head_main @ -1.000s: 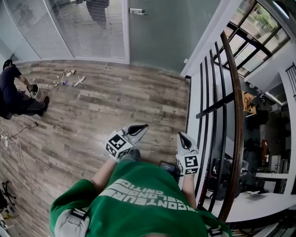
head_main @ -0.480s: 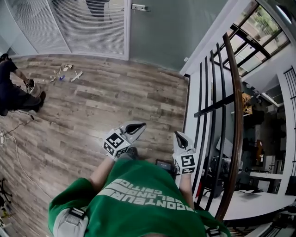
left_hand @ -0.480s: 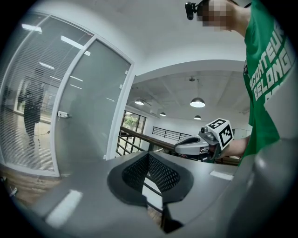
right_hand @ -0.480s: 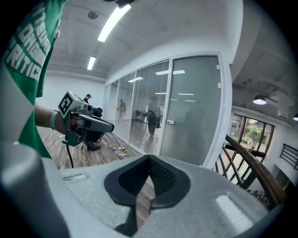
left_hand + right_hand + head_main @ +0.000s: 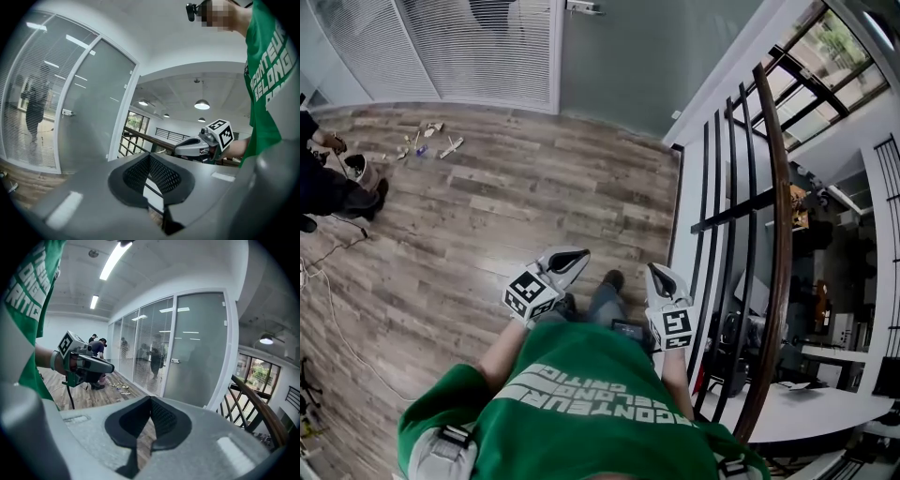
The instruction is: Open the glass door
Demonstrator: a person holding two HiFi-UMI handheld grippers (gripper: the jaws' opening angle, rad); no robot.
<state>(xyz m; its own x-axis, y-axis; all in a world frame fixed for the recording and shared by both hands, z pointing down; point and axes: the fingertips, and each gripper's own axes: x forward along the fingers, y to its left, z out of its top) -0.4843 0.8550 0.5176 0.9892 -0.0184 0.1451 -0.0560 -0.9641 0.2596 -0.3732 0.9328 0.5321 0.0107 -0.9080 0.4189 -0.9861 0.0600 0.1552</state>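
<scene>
- Person (image 5: 323, 187), crouched on the wood floor (image 5: 487, 234) at 9 o'clock in the head view, beside a small pot.
- Small scattered bits (image 5: 431, 147) on the floor at 10 o'clock, just in front of the wall; too small to tell what they are.
- Glass wall with blinds (image 5: 469, 47), at 11 o'clock, upright panes in white frames.
- Left gripper (image 5: 572, 255), at 6 o'clock just left of centre, tips toward 1 o'clock. Jaws pressed together, nothing between them.
- Glass door (image 5: 647, 66), at 12 o'clock, well apart from both grippers. One tall frosted grey-green pane in a white frame, long axis vertical, broad face turned to the wearer. It stands closed, flush with the blind-covered wall on its left and a white post on its right.
- Door handle (image 5: 581, 7), small and metal, on the door's left edge, jutting out level.
- Right gripper (image 5: 654, 272), at 6 o'clock just right of centre, tips toward 12 o'clock. Jaws fully together, holding nothing.
- Railing (image 5: 773, 234), at 3 o'clock, brown wooden top on black bars, just beside the right gripper.
</scene>
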